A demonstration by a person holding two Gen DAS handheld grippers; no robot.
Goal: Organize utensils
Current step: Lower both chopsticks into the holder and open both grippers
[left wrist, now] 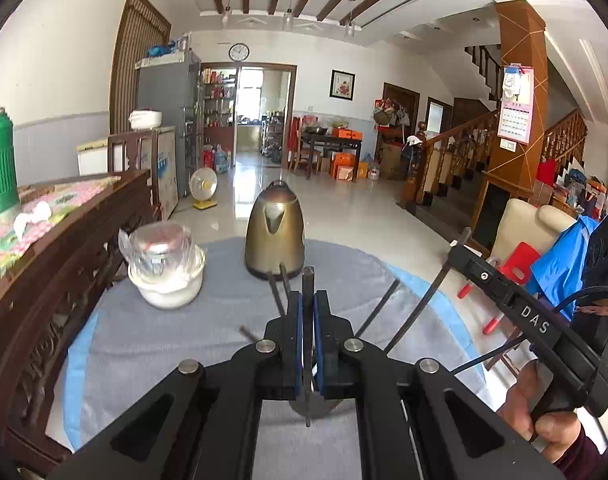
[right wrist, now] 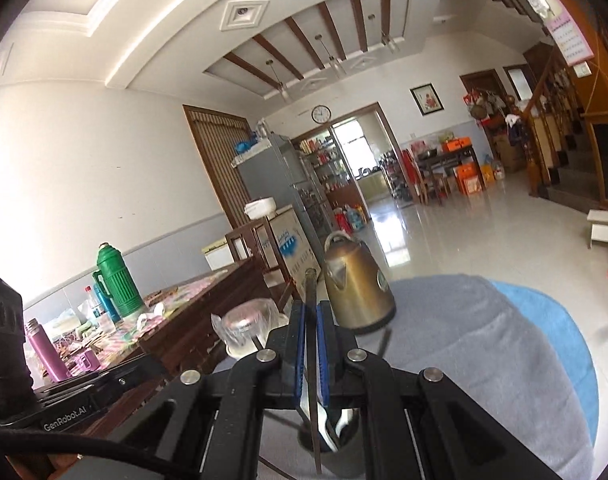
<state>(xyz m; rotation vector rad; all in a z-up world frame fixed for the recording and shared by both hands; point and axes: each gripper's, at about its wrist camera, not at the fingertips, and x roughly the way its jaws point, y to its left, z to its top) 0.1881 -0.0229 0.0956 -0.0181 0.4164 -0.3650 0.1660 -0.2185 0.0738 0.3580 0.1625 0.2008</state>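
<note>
A thin dark chopstick (left wrist: pixel 308 280) was pinched in the left claw (left wrist: pixel 309 308), another (right wrist: pixel 311 300) in the right claw (right wrist: pixel 311 320), both raised near level above the grey-clothed round desk (left wrist: pixel 184 340), probably for carrying to a holder.

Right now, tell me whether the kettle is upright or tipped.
Upright. The kettle stands on its base on the grey cloth, handle on top, spout facing the left camera.

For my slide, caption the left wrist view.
Left claw shut on a thin dark chopstick, facing a brass-coloured metal kettle on grey cloth.
</note>
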